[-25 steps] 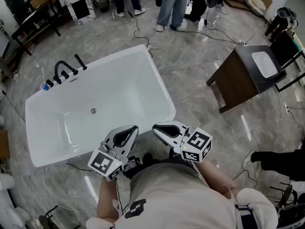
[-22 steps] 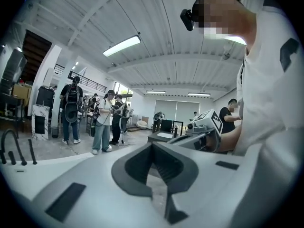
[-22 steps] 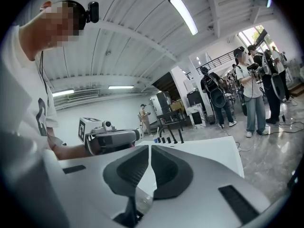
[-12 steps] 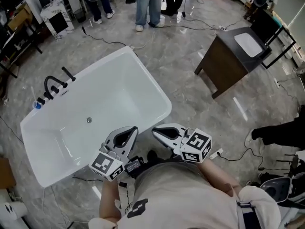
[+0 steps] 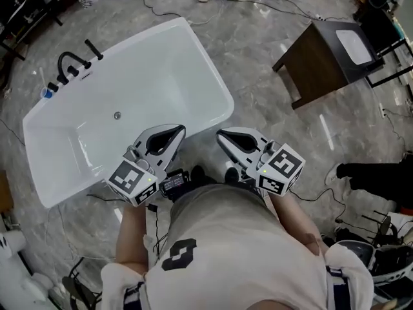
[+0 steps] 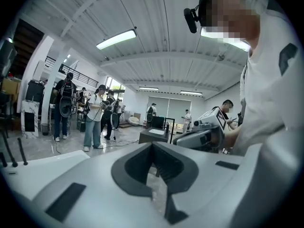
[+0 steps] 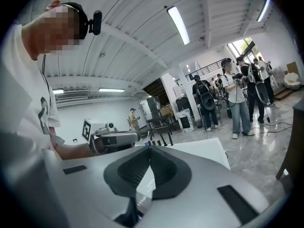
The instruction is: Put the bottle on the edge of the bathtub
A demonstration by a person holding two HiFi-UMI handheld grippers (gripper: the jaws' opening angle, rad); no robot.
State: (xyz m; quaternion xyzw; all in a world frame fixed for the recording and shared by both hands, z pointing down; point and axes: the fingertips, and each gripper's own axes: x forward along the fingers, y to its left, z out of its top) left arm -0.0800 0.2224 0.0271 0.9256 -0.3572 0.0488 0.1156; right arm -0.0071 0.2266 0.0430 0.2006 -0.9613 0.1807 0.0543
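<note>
The white bathtub (image 5: pixel 211 63) stands on the marble floor ahead of me, with a black faucet (image 5: pixel 70 63) at its far left end. A small blue-topped thing (image 5: pixel 45 93), possibly the bottle, stands on the rim beside the faucet. My left gripper (image 5: pixel 177 130) hangs over the tub's near corner, shut and empty; its tips meet in the left gripper view (image 6: pixel 152 144). My right gripper (image 5: pixel 221 134) is just right of the tub, level with the left one. Its jaws have just closed the last bit with nothing between them (image 7: pixel 148 146).
A dark wooden stand with a white basin (image 5: pixel 335 57) is at the upper right. Cables (image 5: pixel 161 8) run over the floor behind the tub. People stand at the far side of the room (image 7: pixel 240 103), and someone's dark trouser leg (image 5: pixel 368 176) reaches in at the right.
Both grippers have come forward to the tub's near corner and stand a little further apart. The head view has swung, so the tub and the stand lie higher in the picture.
</note>
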